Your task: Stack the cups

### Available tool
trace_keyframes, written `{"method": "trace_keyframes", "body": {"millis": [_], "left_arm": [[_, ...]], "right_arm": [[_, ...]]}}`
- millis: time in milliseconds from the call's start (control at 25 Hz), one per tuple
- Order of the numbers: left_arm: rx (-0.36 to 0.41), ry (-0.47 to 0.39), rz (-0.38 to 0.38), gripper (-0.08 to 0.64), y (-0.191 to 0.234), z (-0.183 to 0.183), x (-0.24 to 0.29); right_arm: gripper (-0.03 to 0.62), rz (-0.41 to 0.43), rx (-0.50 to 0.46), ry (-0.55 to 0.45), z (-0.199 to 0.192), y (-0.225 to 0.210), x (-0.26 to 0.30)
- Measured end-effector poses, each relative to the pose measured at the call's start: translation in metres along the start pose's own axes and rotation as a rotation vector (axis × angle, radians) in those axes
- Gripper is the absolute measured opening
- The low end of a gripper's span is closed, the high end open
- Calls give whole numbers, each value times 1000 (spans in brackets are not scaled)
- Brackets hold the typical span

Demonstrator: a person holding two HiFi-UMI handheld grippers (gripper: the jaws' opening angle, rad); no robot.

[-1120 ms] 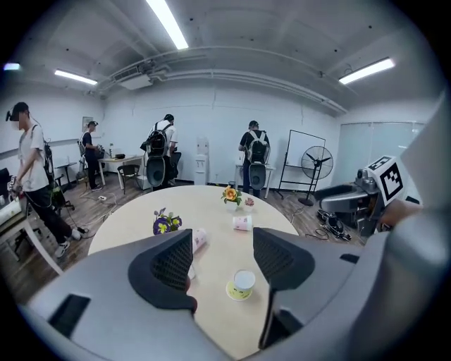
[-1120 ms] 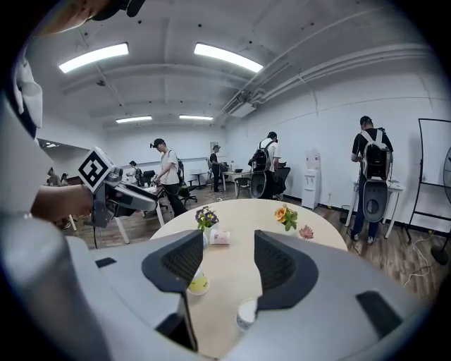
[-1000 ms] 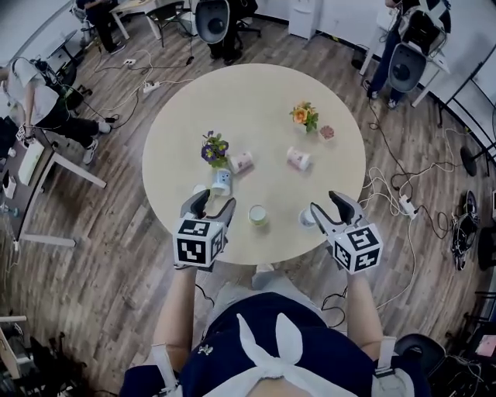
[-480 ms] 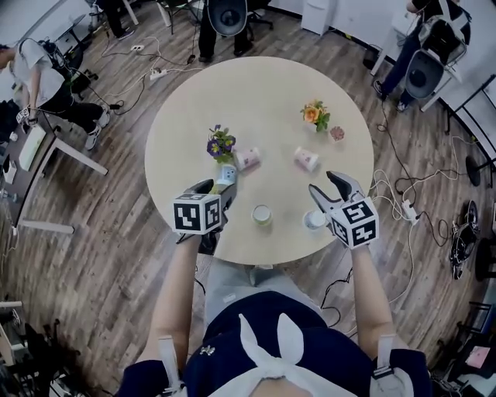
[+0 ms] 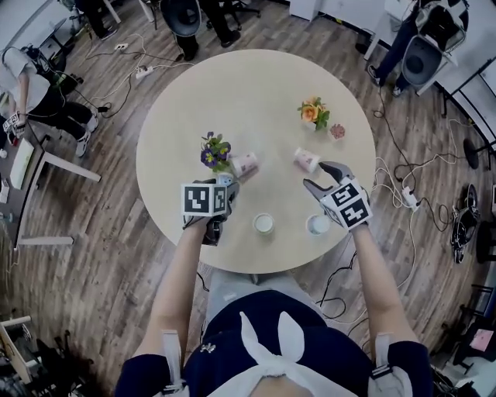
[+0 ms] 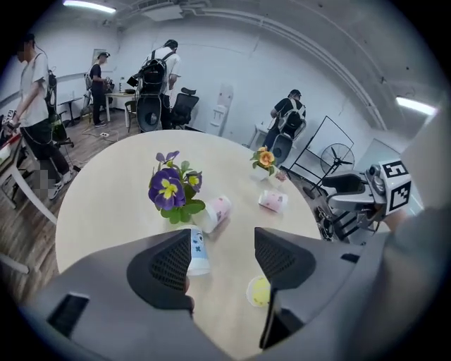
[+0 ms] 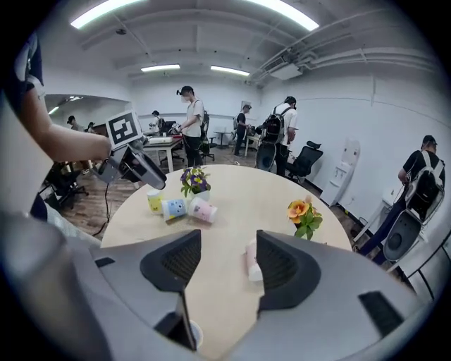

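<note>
Purple flowers [image 6: 171, 187] beside the lying blue cup [image 6: 198, 250] (left tool [image 6: 222, 257] near)

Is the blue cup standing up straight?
No, the blue cup lies on its side on the table, right beside a pink cup that is tipped over too.

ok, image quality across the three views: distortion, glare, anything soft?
Head view: heavy fisheye, the floor curves around the round table, light even, shadows faint. Left gripper view: black corners, close foreground soft, the purple flowers sharp. Right gripper view: ceiling strip lights blown out, walls bowed, cups on the table readable.
</note>
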State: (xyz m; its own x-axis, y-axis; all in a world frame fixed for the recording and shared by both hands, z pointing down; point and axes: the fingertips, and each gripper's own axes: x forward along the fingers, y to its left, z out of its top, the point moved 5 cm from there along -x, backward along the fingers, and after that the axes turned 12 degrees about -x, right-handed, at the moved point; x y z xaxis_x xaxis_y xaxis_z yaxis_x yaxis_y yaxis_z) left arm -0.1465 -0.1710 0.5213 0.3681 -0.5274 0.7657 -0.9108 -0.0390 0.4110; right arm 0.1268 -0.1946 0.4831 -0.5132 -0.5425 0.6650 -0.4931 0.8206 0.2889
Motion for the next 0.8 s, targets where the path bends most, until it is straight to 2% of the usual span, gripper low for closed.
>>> {"method": "trace_keyframes", "body": {"millis": [120,240,440,600,800], "left_arm": [[-35,6,58,273,14,5,18],[-49,60,84,273,23,7,38],[2,177,107,278,27,7,69],[40,235,128,279,34,4,83],[92,282,143,279,38,0,95]], "right_arm": [[260,17,-25,50,-4,-7,16],[264,31,-32,85,-5,-17,35],[276,82,-23,176,-18,-35,76],[287,135,-29,279,-27,-43,106],[296,182,-87,399,-34,-53,144]]}}
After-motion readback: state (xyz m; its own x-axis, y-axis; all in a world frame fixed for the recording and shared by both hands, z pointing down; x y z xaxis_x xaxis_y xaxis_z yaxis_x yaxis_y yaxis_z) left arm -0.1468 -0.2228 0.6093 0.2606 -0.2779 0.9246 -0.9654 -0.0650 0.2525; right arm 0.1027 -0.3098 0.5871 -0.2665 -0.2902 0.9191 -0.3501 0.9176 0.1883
